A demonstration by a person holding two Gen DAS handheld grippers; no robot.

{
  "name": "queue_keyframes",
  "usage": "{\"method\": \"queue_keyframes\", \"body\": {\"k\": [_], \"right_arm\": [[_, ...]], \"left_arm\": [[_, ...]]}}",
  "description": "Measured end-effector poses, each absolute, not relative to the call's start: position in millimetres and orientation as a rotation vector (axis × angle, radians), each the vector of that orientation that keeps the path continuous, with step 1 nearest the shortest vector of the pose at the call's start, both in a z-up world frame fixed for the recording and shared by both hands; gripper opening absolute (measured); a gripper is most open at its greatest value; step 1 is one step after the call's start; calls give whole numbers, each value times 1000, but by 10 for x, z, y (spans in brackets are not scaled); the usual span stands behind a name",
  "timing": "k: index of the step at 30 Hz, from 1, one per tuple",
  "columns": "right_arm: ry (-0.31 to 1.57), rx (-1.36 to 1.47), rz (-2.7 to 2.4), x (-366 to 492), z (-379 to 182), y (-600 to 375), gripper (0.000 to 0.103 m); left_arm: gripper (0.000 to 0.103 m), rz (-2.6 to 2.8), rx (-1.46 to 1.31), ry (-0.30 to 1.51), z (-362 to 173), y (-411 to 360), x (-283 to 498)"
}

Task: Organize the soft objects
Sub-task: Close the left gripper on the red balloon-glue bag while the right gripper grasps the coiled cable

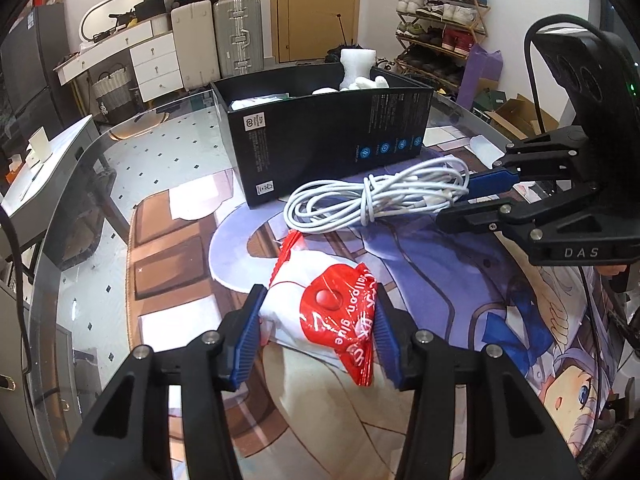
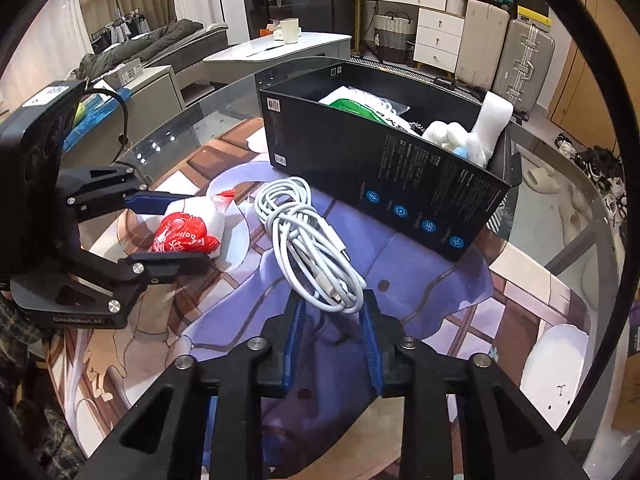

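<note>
A red and white plastic packet [image 1: 332, 312] lies on the printed mat, and my left gripper [image 1: 318, 300] is shut on it, a blue pad pressing each side. From the right wrist view the same packet [image 2: 180, 236] sits between the left gripper's [image 2: 188, 228] fingers. A coiled white cable [image 1: 372, 200] lies in front of the black box [image 1: 320, 140]. My right gripper [image 2: 331, 304] stands open with the near end of the cable [image 2: 304, 236] between its tips, seemingly without being pinched. The box [image 2: 400, 176] holds a white plush toy [image 2: 452, 136] and a green and white bag [image 2: 360, 106].
A cartoon-printed mat [image 1: 460, 300] covers part of the round glass table [image 1: 168, 148]. A white foam roll [image 2: 494, 116] leans in the box's far corner. Suitcases [image 1: 236, 32], a shoe rack [image 1: 440, 28] and a white side table [image 2: 280, 50] stand around the room.
</note>
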State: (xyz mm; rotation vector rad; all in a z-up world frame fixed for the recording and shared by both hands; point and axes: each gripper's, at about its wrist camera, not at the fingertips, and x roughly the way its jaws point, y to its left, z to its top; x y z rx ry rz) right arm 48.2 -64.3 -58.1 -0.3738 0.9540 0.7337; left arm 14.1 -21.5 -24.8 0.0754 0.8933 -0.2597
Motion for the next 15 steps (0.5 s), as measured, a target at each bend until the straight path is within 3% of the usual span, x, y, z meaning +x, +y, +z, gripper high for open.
{"method": "queue_keyframes", "body": {"k": [2, 8, 15], "right_arm": [[938, -372, 731, 463, -554, -676, 61], [910, -423, 711, 518, -508, -637, 67], [909, -484, 749, 579, -544, -423, 67]], "left_arm": [[50, -259, 78, 896, -257, -217, 140], [50, -257, 75, 896, -269, -220, 158], [50, -248, 79, 886, -226, -203, 184]]}}
